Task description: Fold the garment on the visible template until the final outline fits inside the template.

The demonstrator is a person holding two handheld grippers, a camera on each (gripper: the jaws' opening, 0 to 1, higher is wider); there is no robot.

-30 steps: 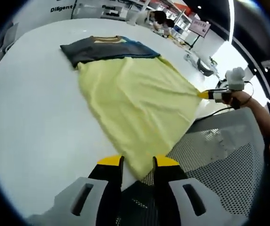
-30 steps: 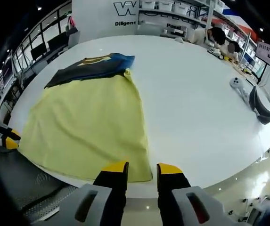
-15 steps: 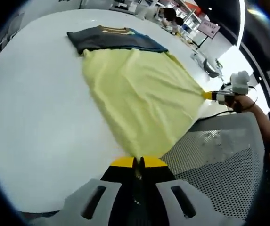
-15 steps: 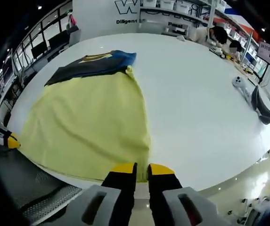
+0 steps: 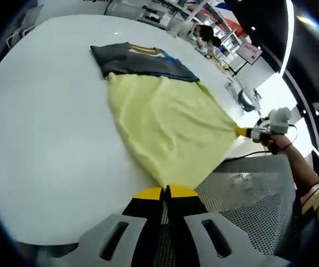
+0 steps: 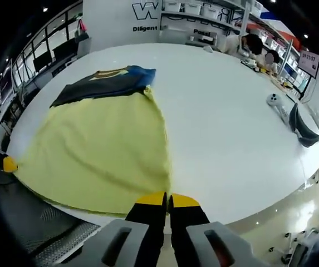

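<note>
Left gripper [image 5: 165, 193] clamped on the near corner of the yellow garment [image 5: 165, 130]; right gripper [image 6: 167, 198] likewise pinched tight on the other near corner, jaws together. Garment lay spread flat across the white table [image 6: 231, 128], its near edge at the table's rim. Beyond its far edge, touching it, lay a dark folded garment [image 6: 103, 83] with blue and tan parts.

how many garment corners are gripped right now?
2. Left gripper is shut on the yellow garment at its near left corner; right gripper is shut on its near right corner.
</note>
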